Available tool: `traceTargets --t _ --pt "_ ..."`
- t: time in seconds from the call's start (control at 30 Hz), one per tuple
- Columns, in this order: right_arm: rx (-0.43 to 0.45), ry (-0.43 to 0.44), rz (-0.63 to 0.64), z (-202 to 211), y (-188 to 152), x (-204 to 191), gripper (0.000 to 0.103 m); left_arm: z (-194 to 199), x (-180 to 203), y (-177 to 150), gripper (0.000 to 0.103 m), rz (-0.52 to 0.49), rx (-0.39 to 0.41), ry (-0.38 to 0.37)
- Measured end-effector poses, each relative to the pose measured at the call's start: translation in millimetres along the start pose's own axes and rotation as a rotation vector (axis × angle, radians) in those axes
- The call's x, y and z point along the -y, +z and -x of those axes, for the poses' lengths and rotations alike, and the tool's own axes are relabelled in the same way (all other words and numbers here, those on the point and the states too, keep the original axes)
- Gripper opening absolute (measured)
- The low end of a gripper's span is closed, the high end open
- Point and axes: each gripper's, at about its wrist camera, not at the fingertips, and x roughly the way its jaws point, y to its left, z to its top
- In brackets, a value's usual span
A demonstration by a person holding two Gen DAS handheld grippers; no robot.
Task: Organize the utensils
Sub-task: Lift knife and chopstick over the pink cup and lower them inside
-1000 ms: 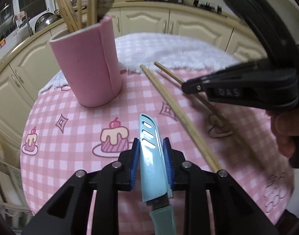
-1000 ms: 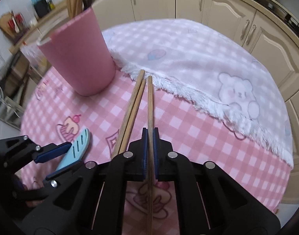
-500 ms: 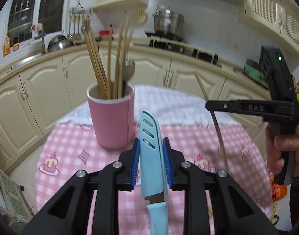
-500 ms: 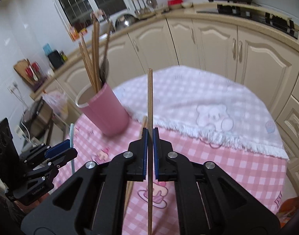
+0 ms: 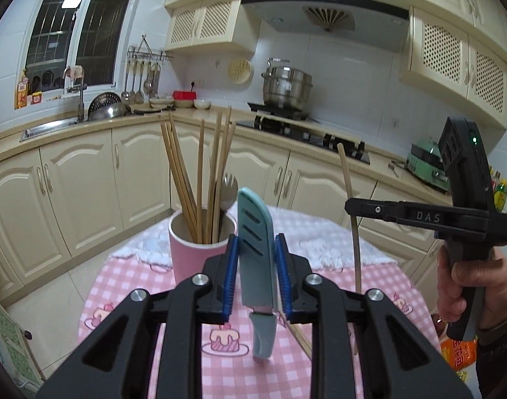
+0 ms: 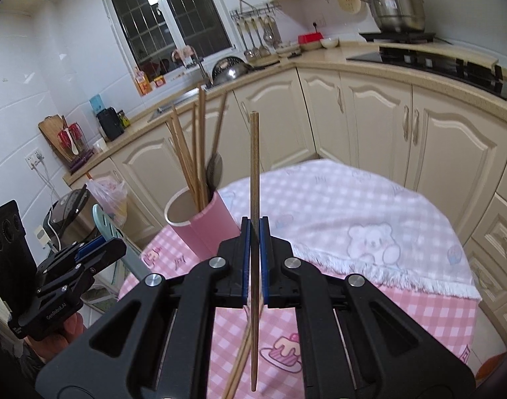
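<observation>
My left gripper [image 5: 256, 259] is shut on a light blue knife [image 5: 256, 252], held upright above the table, blade up. My right gripper [image 6: 254, 232] is shut on a single wooden chopstick [image 6: 254, 179], held upright; from the left wrist view that chopstick [image 5: 350, 212] stands to the right of the knife. The pink cup [image 5: 195, 256] holds several chopsticks and a metal spoon; it stands just behind the left gripper and also shows in the right wrist view [image 6: 203, 222]. One more chopstick [image 6: 243, 359] lies on the pink checked tablecloth below.
The round table [image 6: 369, 299] carries a pink checked cloth and a white bear-print towel [image 6: 369, 229] at its far side. Kitchen cabinets and a counter with a stove [image 5: 303, 133] ring the table. An orange packet [image 5: 457, 352] lies at the right.
Both grippers have lifted and tilted up from the tabletop: the knife and the chopstick came off the cloth and now stand upright, level with the cup's rim.
</observation>
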Motion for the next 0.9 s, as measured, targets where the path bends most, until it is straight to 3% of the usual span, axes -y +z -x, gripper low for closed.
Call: traceTargets --t 0.3,0.57,0.9 --pt "0.130 0.030 0.033 11.0 41.5 -22.8 0.005 25.6 -2.5 48.0 0.021 -0.024 0.109 -0.015" --pt "0.263 0.074 0.078 6.5 98.1 -56.6 0.006 43.4 -15.9 105.2 0.021 -0.069 0.222 0.021" --pt "0.342 0.085 0.118 -26.3 139.7 -88.7 0.006 30.1 -37.2 144.4 0.021 -0.076 0.254 0.035"
